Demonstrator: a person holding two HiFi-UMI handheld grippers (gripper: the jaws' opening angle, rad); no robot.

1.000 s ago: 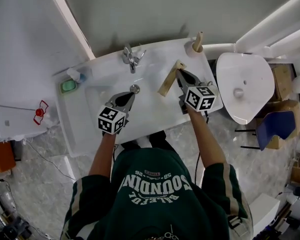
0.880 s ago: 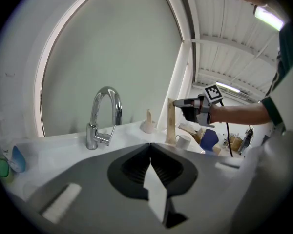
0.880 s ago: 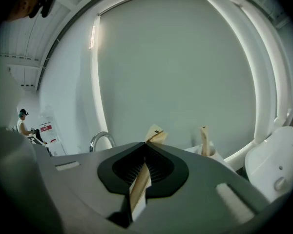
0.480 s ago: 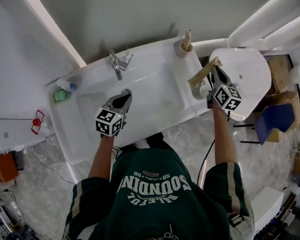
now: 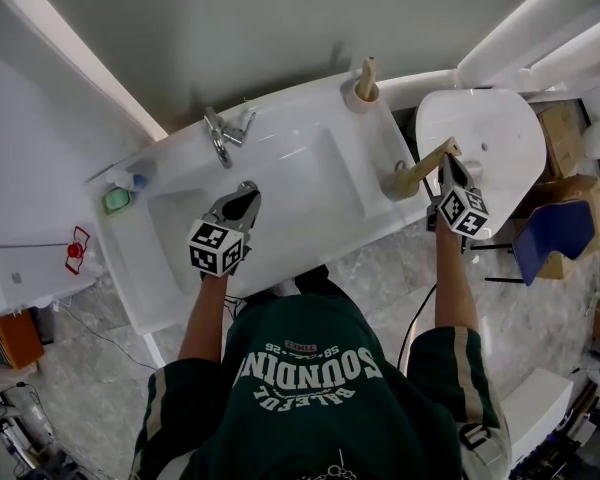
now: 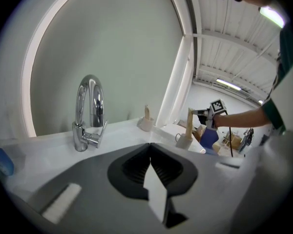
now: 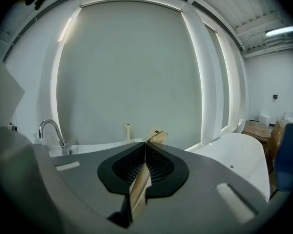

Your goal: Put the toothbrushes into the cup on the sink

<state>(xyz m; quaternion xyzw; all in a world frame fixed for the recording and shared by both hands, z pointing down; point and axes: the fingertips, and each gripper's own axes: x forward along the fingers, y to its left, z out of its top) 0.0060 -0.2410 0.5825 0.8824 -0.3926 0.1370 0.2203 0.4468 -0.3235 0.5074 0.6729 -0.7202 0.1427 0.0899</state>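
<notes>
- Toothbrush (image 5: 427, 162): tan, clamped in the right claw (image 5: 446, 168), whose jaws are together on its upper part. It slants down to the left, with its lower end at the mouth of the cup (image 5: 398, 184).
- Cup: stands at the right edge of the sink (image 5: 310, 173). Whether the toothbrush end is inside or only on the lip cannot be told.
- Left claw (image 5: 246, 190): over the basin, jaws together on a white strip (image 6: 155, 194) of unclear kind.
- Far cup (image 5: 356, 98): at the far right corner, with one brush (image 5: 366, 71) already in it.
- Step in hand, as judged: seating the toothbrush. Recommend bringing it nearer upright and lowering it until the end bears on the cup's bottom. Only then part the jaws.
- Risk: the cup sits close to the edge, and a sideways push may tip it off.
</notes>
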